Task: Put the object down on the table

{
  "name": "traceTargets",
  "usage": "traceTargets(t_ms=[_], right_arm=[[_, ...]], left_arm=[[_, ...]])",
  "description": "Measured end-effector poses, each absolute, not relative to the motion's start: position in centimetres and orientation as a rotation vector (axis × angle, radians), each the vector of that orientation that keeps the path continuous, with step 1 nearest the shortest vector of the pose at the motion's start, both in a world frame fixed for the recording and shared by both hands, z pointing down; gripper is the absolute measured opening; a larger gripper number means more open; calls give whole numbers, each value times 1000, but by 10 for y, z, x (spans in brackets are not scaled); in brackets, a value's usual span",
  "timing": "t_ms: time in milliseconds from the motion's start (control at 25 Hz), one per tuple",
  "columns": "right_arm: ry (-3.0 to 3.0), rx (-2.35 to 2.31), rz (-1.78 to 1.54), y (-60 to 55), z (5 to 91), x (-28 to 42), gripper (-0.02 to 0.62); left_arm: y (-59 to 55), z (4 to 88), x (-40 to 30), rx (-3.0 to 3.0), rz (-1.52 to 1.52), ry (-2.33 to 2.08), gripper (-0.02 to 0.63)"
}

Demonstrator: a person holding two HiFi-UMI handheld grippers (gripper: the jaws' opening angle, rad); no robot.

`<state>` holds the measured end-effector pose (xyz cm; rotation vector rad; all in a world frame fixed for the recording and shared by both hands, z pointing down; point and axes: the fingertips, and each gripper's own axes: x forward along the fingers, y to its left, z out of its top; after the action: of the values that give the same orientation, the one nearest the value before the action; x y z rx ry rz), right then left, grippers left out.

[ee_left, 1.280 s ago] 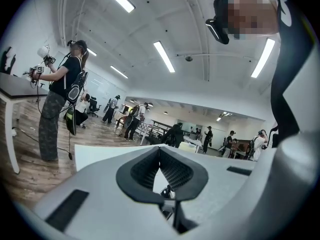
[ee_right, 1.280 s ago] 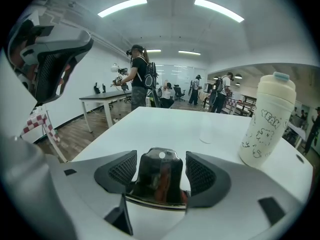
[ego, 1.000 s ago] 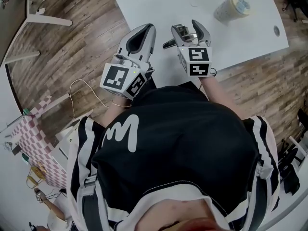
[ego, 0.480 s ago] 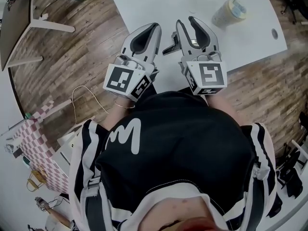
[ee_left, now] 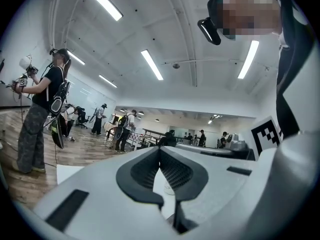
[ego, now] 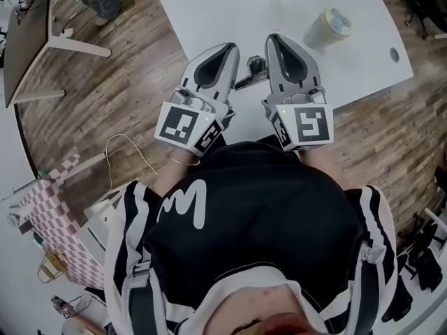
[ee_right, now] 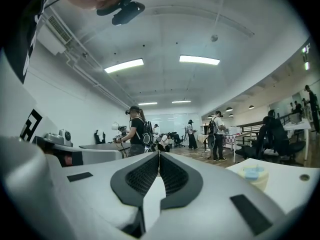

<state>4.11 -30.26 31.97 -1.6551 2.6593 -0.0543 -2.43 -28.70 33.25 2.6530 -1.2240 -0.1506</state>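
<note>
Holds the left gripper (ego: 225, 49) and the right gripper (ego: 276, 42) side by side above the near edge of the white surface (ego: 230, 5), both pointing toward 12 o'clock, close together but apart.

In the left gripper view, shows the left gripper (ee_left: 160, 150) with its jaws pressed tip to tip and nothing between them. Has just been closing the jaws of the right gripper (ee_right: 159, 155). Now shows them fully together in the right gripper view, likewise empty.

Standing upright on the surface, at 1 o'clock from the right gripper and well apart from both: the object (ego: 328, 25), a pale squat cylinder with a blue-marked top, possibly a tape roll or a lidded cup. Shows again in the right gripper view (ee_right: 254, 176), at 3 o'clock from the jaws.

Near the right edge of the surface, at 4 o'clock from the object: a small dark hole (ego: 395, 54).

Around the surface, wooden floor (ego: 105, 89), with a loose cable (ego: 129, 149) at 8 o'clock from the left gripper.

In the background of both gripper views, other people (ee_left: 42, 109) standing about.
</note>
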Motion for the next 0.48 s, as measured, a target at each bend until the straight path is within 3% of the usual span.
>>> traceTargets(t_ms=[480], right_arm=[[2670, -1569, -53, -292, 323, 54, 18]], left_arm=[[-275, 338, -4, 2644, -149, -1281, 6]])
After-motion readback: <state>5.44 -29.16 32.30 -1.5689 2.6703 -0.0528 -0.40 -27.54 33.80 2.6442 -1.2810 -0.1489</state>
